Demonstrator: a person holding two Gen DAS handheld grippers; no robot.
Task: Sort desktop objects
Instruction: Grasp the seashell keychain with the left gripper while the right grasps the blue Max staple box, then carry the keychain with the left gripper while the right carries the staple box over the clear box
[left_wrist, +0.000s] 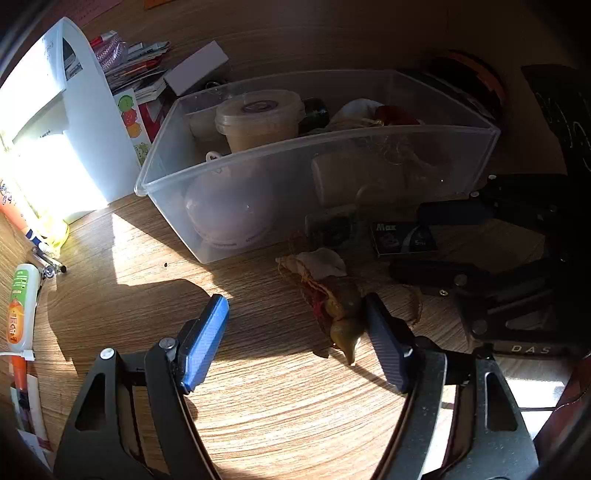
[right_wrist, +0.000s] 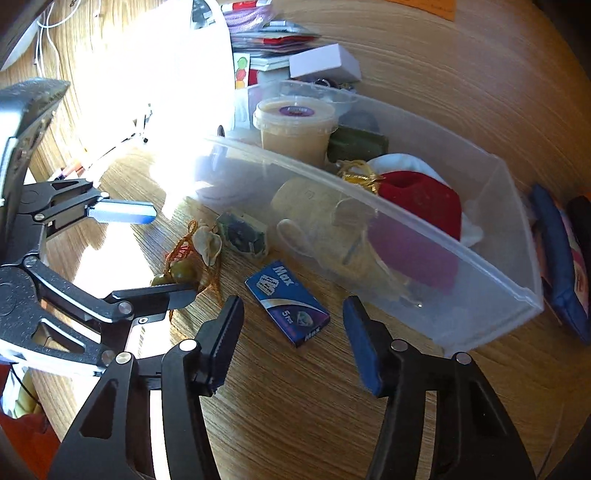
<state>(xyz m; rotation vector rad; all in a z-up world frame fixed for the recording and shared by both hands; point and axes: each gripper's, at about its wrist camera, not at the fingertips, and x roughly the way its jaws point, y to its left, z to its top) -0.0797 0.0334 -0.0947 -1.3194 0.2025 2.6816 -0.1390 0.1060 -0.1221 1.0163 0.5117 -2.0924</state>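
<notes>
A string of olive beads with a pale shell and orange cord (left_wrist: 334, 295) lies on the wooden desk in front of a clear plastic bin (left_wrist: 317, 138). My left gripper (left_wrist: 295, 306) is open around it: the right pad touches the beads, the left pad stands well clear. In the right wrist view the same ornament (right_wrist: 184, 266) sits inside the left gripper (right_wrist: 173, 254). A blue "Max" razor-blade box (right_wrist: 288, 302) lies flat between the pads of my right gripper (right_wrist: 293, 306), which is open and not pressing on it. The left wrist view shows that box (left_wrist: 404, 238) within the right gripper (left_wrist: 406, 240).
The bin (right_wrist: 480, 295) holds a lidded tub (right_wrist: 295, 125), a red item and several others. A small green packet (right_wrist: 243, 234) lies beside the bin. A white file holder (left_wrist: 85, 122), papers, a white box (left_wrist: 195, 66) and a tube (left_wrist: 22, 306) stand left; a blue pouch (right_wrist: 557, 266) lies right.
</notes>
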